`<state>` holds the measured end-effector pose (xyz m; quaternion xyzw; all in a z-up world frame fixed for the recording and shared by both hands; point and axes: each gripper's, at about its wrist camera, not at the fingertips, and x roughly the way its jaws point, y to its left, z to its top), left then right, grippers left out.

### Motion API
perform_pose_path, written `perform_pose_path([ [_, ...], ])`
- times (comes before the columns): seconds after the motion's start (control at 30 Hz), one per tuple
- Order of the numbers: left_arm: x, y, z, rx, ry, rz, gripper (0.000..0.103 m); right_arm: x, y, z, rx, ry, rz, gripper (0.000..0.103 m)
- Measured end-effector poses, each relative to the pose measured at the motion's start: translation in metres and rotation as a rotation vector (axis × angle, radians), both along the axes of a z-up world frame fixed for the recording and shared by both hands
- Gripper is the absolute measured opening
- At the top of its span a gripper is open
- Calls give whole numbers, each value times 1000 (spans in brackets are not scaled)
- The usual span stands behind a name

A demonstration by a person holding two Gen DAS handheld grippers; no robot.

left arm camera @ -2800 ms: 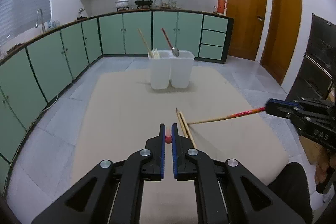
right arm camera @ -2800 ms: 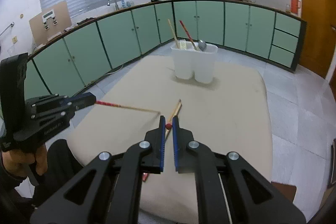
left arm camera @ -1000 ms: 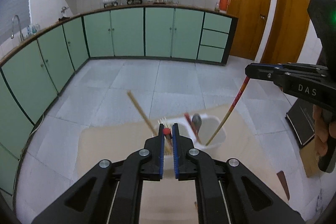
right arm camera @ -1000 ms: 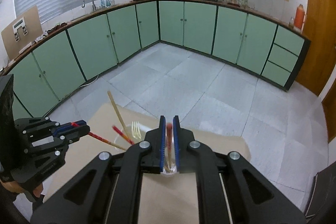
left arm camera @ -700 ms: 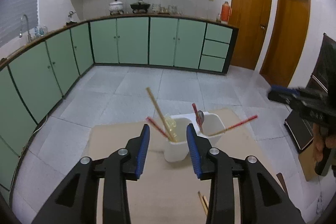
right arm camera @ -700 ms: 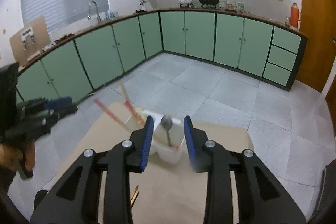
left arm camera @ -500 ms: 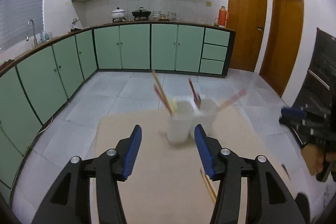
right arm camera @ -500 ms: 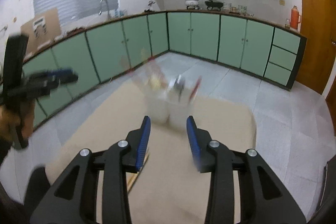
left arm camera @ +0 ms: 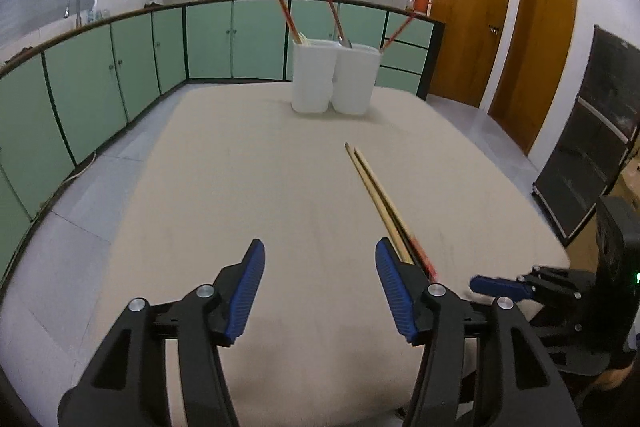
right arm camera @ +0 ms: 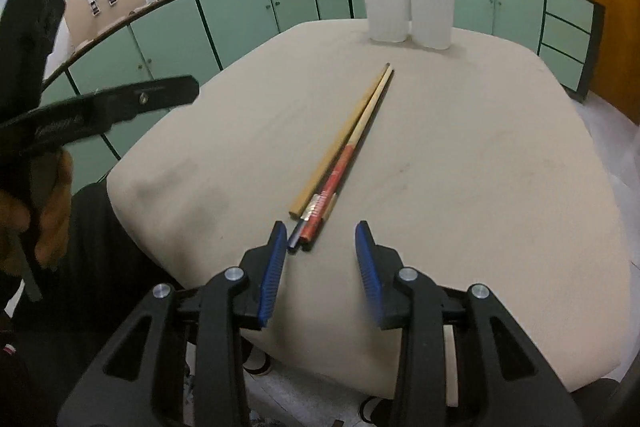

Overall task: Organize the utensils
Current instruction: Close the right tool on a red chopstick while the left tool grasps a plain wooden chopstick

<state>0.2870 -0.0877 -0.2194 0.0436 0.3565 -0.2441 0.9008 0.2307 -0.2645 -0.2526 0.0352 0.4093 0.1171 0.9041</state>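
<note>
Chopsticks (right arm camera: 352, 135): long, pale wood, one red-handled | count: several on table (right arm camera: 500, 147), two white holders (right arm camera: 412, 9) | left gripper (left arm camera: 320, 291) wide, empty | right gripper (right arm camera: 322, 267) wide, empty

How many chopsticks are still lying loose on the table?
2, possibly more. A plain wooden chopstick and a red-handled chopstick lie side by side mid-table, just ahead of the open right hand-held gripper. A dark stick may hide beneath them.
</note>
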Motion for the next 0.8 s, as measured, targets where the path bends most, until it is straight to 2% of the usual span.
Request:
perform_pose_path([
  [0.1,-4,-4,-12,-13,42,-15,58,11,-7,-4,-6,9,-44,35],
  [0.17,-5,-13,-18,7,43,-32,58,11,-14,-4,-29,6,-86,35],
  [0.23,-7,-20,-25,18,57,-52,58,6,-29,-7,-11,11,-114,35],
  [0.47,-16,-48,-49,80,68,-126,57,0,-41,-12,-12,0,-93,35],
  [0.5,-16,-50,-52,87,71,-131,57,1,-41,-12,-17,-2,-94,33],
  [0.63,-19,-59,-59,108,71,-153,57,4,-50,-14,-21,-2,-125,11],
  [0.8,-24,-68,-60,128,55,-166,57,2,-58,-15,-2,-4,-131,11],
])
